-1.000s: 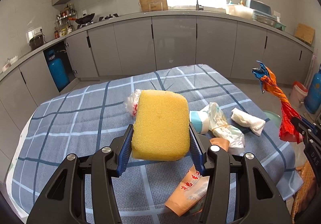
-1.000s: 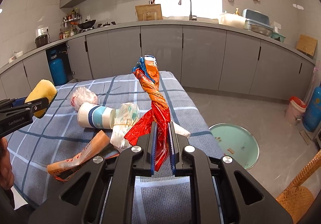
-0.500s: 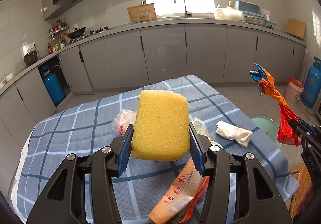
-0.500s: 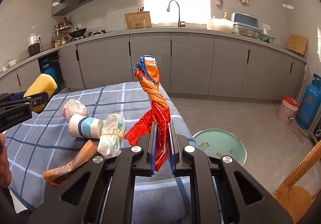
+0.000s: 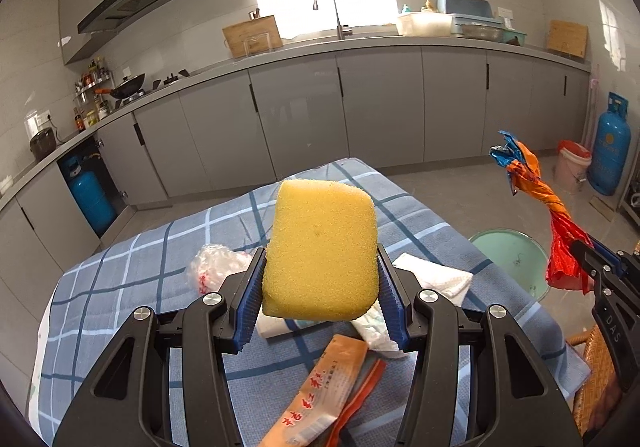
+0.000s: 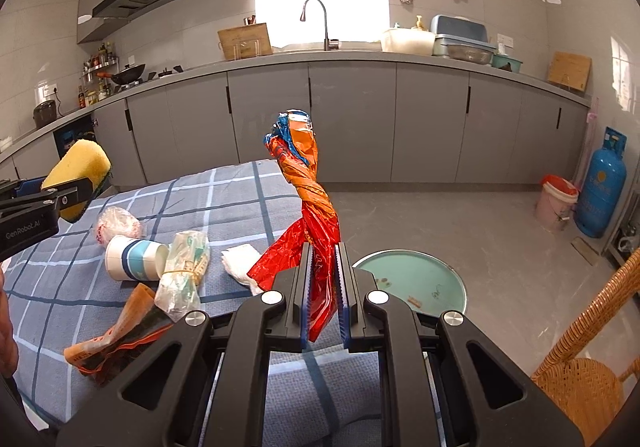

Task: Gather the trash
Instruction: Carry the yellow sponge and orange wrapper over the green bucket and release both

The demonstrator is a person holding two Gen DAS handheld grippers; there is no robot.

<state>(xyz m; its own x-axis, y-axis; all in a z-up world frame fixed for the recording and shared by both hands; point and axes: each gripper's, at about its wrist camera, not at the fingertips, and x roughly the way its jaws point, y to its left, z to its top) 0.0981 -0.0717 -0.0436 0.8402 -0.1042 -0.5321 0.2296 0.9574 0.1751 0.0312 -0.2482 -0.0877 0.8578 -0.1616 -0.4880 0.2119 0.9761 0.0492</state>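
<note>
**Both claws loaded, bin lid low on the right**

Nearest to us, our left claw (image 5: 320,311) is clenched on a yellow sponge (image 5: 322,247), which stands upright between the blue pads, its long axis pointing up and away from us. Our right claw (image 6: 323,287) is clamped tight on a twisted red-and-orange wrapper (image 6: 308,199); that twist rises tall out of the jaws, leaning slightly left at the top.

Just beyond the claws lies the table (image 6: 224,187) with its blue checked cloth, and the trash left on it: an orange sachet (image 5: 320,403) closest to us, a bundled clear bag with a rubber band (image 6: 184,267), a paper cup on its side (image 6: 134,259), a white tissue (image 6: 240,263) and a crumpled clear plastic wad (image 6: 116,223) farther back.

Past the table's right edge, on the floor, sits a round green lid (image 6: 416,279), which we judge covers the bin. It lies ahead and below the right claw, directly off its right side; the left claw is farther off, with the table corner between. So we expect the wrapper to go first, lowered end-down, then the sponge carried across.

Beyond that run the grey cabinets, sink and window.
</note>
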